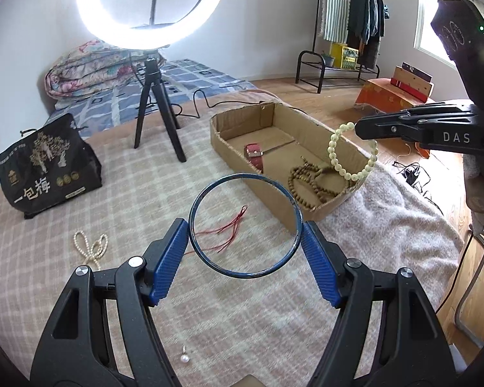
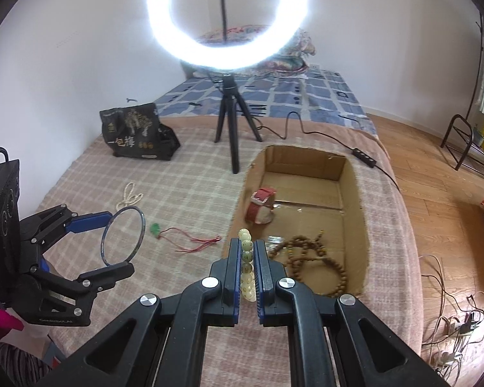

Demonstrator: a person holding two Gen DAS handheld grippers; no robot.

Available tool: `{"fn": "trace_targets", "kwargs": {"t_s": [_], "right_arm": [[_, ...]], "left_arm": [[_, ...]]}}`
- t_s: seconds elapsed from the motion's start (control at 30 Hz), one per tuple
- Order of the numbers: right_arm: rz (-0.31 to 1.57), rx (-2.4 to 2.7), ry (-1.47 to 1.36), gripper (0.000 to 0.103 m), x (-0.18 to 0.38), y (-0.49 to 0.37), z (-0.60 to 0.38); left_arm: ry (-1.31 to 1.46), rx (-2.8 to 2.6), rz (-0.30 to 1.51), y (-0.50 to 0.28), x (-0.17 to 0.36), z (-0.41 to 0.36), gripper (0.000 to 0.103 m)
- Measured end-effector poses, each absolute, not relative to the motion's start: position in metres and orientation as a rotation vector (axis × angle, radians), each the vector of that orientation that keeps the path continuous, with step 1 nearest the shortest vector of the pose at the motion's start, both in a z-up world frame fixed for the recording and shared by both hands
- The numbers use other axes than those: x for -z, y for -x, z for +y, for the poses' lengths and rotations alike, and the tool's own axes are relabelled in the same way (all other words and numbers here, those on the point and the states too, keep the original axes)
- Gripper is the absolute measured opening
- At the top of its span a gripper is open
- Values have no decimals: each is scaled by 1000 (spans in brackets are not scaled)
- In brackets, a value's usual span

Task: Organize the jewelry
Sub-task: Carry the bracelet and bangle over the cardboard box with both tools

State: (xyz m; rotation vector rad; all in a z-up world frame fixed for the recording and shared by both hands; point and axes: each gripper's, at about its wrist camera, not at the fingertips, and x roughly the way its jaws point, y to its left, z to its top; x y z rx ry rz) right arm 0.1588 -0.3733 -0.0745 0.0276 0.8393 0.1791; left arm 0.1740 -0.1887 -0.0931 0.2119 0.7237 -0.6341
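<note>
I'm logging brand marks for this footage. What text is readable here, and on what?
"DAS": white letters on the right gripper finger.
"一包梅": large white characters on the black bag.
Small embossed lettering on the left gripper body: too blurred to read.
Fine print and gold seals on the bag: too small to read.

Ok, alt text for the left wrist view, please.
The left gripper pinches a blue bangle above a plaid blanket, while the right gripper dangles a pale bead bracelet over a cardboard box holding a red watch and brown beads. A pearl necklace, red cord and lit ring light surround them.
</note>
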Motion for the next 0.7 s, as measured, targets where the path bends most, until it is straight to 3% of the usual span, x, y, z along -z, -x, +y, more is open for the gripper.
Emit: {"fn": "trace_targets", "kwargs": {"t_s": [0.7], "right_arm": [[843,-75,-52,5,86,-223,-432]], "left_arm": [[-230,671,727,-218,105,-271,74]]}}
